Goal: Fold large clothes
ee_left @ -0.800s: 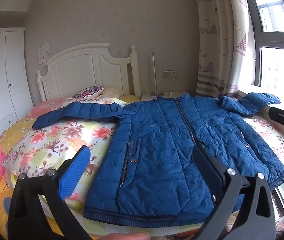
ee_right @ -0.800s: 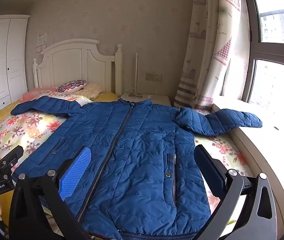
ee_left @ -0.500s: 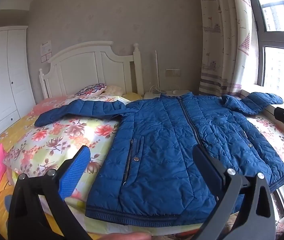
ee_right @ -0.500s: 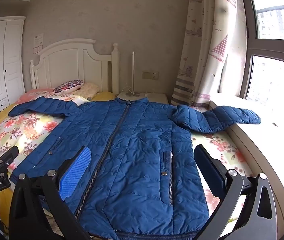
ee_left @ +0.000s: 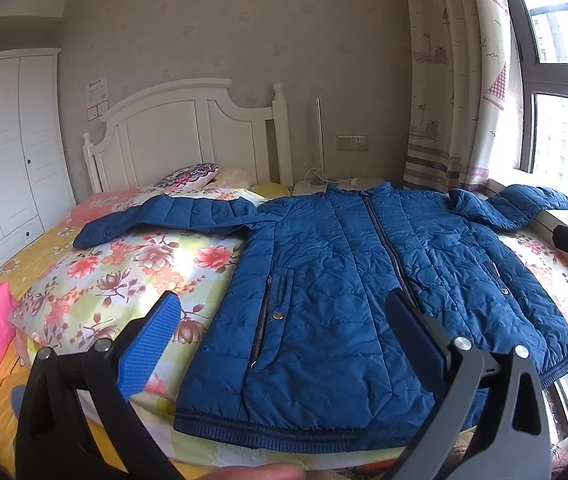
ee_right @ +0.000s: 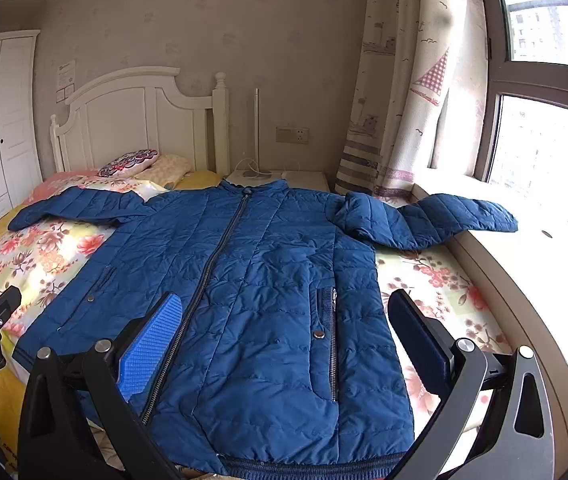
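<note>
One quilted blue jacket (ee_left: 356,280) is lying zipped and face up across the bed (ee_left: 131,276), hem at the near edge, sleeves spreading sideways. The left tool (ee_left: 279,344) and right tool (ee_right: 284,340) are gaping wide, holding nothing.

Jacket (ee_right: 267,280) hem cut off below, wall notice (ee_left: 96,98) text unreadable

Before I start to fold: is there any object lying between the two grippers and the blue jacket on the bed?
Nothing visible. The blue jacket lies flat and zipped on the bed, with both sleeves spread out. The left gripper and right gripper hover open over its hem.
</note>
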{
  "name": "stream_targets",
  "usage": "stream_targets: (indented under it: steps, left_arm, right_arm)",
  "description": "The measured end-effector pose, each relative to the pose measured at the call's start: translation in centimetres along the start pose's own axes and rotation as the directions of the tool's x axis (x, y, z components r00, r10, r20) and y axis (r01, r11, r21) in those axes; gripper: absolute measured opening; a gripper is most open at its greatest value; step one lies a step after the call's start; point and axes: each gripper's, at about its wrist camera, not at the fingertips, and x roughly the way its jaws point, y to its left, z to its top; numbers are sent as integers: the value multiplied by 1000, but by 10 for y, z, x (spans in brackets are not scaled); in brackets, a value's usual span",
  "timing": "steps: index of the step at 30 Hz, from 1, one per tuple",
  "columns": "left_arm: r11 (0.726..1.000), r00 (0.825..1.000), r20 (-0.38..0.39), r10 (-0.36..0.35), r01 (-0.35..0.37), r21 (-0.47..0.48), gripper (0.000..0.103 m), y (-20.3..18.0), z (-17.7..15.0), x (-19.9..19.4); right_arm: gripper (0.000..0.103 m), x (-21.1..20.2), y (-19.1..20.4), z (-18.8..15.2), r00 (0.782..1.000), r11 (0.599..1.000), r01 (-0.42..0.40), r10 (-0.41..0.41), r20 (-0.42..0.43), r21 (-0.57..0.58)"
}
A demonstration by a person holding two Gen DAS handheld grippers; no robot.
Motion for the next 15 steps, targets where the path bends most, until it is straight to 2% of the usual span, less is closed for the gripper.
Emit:
stream_targets:
  steps: [15]
  left_arm:
    - [1000,1000,-7,4,-4,-9,101,1,0,-2]
  right_arm:
    - [99,-12,5,4,999,1000,8,-7,39,-20]
